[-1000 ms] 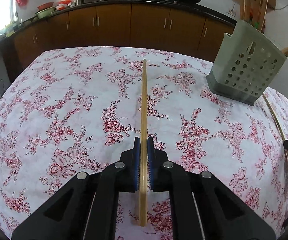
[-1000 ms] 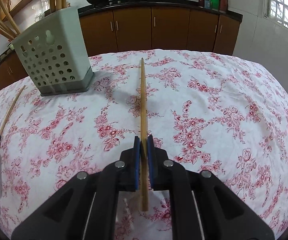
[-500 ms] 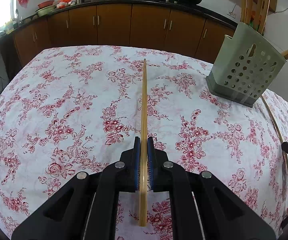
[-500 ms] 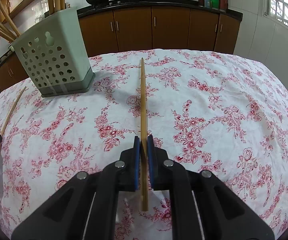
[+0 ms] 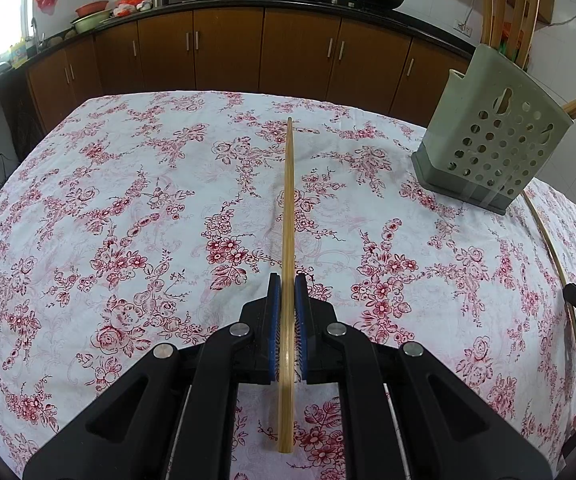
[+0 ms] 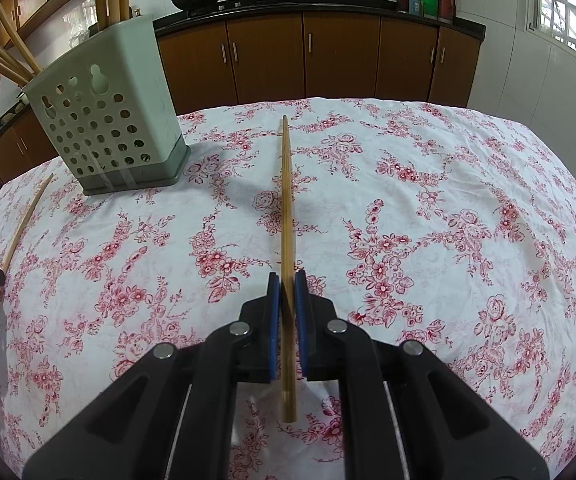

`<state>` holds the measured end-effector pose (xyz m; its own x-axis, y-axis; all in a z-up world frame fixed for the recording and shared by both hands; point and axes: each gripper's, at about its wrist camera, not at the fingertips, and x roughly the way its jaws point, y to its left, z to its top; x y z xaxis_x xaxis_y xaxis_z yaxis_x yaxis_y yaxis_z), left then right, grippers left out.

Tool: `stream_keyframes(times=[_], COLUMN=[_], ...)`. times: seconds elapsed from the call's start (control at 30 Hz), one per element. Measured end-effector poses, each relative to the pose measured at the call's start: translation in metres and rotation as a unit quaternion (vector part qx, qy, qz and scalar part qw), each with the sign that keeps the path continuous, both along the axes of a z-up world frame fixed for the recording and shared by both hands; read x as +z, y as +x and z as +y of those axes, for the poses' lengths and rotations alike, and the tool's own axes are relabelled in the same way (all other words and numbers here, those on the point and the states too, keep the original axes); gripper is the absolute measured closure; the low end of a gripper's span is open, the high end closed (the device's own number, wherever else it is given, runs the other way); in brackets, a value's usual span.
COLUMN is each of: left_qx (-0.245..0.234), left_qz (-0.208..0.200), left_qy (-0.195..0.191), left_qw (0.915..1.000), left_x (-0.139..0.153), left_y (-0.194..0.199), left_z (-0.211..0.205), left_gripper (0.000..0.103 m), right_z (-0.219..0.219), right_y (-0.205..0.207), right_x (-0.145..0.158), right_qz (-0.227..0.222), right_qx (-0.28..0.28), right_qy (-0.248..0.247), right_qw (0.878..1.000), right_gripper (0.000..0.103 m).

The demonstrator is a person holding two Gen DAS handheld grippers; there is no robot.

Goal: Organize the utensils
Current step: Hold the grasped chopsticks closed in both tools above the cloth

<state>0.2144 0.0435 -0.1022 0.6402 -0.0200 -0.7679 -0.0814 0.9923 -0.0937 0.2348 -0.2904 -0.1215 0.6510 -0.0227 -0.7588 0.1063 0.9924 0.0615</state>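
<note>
A: Left wrist view, item one?
B: Floral tablecloth, white with red flowers, covering the whole table. Brown cabinets stood behind it, under a dark counter.

A: Next along?
B: The left gripper, black with blue pads, jaws closed tight on a bamboo chopstick. The stick ran straight ahead between the pads, its far tip over the cloth and its near end jutting back past the pads.

A: Further right?
B: A green perforated utensil holder, upright near the table's far right edge, several chopsticks standing in it. At the far right, a second stick showed beside the holder's base, its lower end at a black gripper tip at the frame edge.

A: Right wrist view, from the left?
B: A stick at the left edge, with a black gripper tip by its lower end. Whether either of those edge sticks lay on the cloth, I could not tell. Then the same holder, with chopsticks leaning out of it.

A: And centre?
B: The right gripper, jaws likewise clamped on its own bamboo chopstick, pointing forward above the cloth, well apart from the holder.

A: Rightmost?
B: More cabinets and a window.
</note>
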Motion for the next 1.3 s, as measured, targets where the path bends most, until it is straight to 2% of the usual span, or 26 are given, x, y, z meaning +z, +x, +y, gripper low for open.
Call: stream_keyframes(times=[1.13,1.3], left_qx=[-0.001,-0.015], left_qz=[0.0,0.004], left_qy=[-0.005,0.019], left_qw=[1.0,0.9997], left_x=[-0.0001,0.0005], left_y=[0.0,-0.0096], left_z=[0.0008,-0.0023], left_gripper=[0.094,0.094], right_z=[-0.0004,-0.0013], right_y=[-0.0003,-0.0066], right_x=[0.0003,0.0004], right_qz=[-0.001,-0.002], right_qx=[0.001,0.002], right_qy=[0.005,0.007], right_qw=[1.0,1.0], right_gripper=[0.093,0.093])
